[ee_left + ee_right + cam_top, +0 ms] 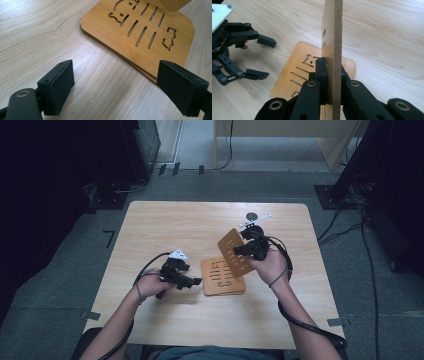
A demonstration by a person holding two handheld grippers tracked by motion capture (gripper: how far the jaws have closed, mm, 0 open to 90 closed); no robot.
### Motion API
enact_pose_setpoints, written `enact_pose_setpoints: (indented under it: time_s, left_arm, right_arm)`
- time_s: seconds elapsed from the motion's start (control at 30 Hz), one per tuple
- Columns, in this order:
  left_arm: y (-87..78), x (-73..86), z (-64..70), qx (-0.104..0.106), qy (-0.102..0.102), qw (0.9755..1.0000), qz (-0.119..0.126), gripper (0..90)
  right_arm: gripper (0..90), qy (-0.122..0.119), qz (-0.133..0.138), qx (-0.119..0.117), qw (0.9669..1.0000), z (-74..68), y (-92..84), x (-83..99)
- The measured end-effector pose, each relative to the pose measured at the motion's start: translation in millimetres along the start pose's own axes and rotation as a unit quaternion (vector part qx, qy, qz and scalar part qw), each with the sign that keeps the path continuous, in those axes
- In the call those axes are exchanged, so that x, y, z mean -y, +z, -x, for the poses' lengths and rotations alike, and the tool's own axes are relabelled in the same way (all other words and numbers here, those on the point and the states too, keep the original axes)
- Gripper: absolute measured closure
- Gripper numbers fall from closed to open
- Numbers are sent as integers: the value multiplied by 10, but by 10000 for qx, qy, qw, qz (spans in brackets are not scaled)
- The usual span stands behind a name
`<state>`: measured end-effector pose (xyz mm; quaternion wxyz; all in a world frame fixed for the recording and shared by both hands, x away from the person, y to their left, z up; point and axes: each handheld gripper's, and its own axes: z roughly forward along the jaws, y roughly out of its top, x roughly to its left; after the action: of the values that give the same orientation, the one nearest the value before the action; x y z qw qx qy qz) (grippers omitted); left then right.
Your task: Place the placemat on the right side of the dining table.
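Right tongs [331,82] clamped on a thin wooden panel [234,251], pads pressed to both faces; in the right gripper view the panel is seen edge-on, upright, its top and bottom cut off by the frame, one face hidden. High view shows that panel raised and tilted above the surface [165,227], right of centre, right hand [270,266] wrapped round the gripper body so the pads themselves are hard to make out there. Slots on the held panel visible, cut-out shapes too small to read. Left tongs [117,86] wide, nothing between the pads, hovering low over bare wood just beside a second wooden panel [143,42] that lies flat near the middle of the surface, toward the near edge. Flat panel looks like two stacked sheets at its edge, can't tell for sure; its far part is cut off in the left gripper view and partly covered by the raised panel. Left hand [150,285] behind the gripper, cable trailing toward the near edge. Small dark round thing [251,216] and a white strip [256,221] near the far edge, too small to identify.
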<state>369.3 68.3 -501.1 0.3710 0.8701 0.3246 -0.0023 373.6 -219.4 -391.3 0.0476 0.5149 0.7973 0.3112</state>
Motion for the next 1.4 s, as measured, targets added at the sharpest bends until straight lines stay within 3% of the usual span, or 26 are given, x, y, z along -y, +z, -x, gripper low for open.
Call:
enact_pose_setpoints:
  time_s: [0.53,0.87,1.17,1.4]
  left_arm:
    - [16,10,-12,-94,98,9998,-109,137]
    - [19,10,-40,-103,146,9998,-66,137]
    - [25,14,-35,-143,272,9995,-74,137]
    - [36,43,-45,-150,484,9987,34,137]
  right_arm:
    - [875,-71,107,525,9985,140,-36,32]
    - [875,56,128,647,9978,254,-65,63]
    - [875,176,200,843,9961,373,-132,92]
    - [875,210,252,958,9949,433,-160,111]
